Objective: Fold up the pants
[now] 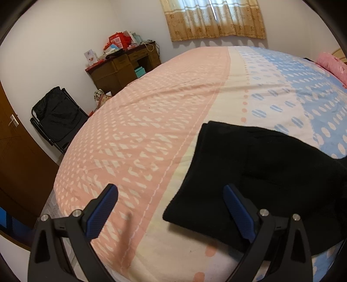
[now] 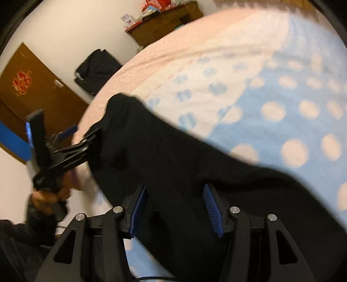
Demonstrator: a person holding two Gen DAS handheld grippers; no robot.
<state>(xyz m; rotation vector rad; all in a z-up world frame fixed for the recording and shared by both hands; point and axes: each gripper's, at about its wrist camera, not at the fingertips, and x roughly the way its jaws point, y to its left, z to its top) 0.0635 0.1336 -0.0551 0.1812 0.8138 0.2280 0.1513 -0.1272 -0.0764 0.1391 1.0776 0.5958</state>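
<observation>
Near the bed's (image 1: 151, 134) front edge, the pants (image 1: 249, 173) stretch rightward; the left hand-held gripper (image 1: 171, 208) gapes empty, the right hand-held gripper (image 2: 173, 208) pinches a bunched fold.

The pants (image 1: 256, 173) are plain black, no print on them. The bed (image 1: 151, 130) wears a sheet in three bands: pink with small cream diamonds and dashes, then cream with pink dots and blue striped circles, then light blue with pale cream ovals. The left claw (image 1: 171, 208) and right claw (image 2: 175, 208) are both black with ribbed blue pads (image 2: 213, 210). The curtain (image 1: 216, 19) is tan with a flower border under a paler striped top. The table (image 1: 123, 67) is dark brown wood, red boxes (image 1: 118, 40) piled on it. The chair (image 1: 58, 117) is black, the door (image 2: 32, 86) brown with a red ornament (image 2: 21, 83), the pillow (image 1: 334, 65) pink.
</observation>
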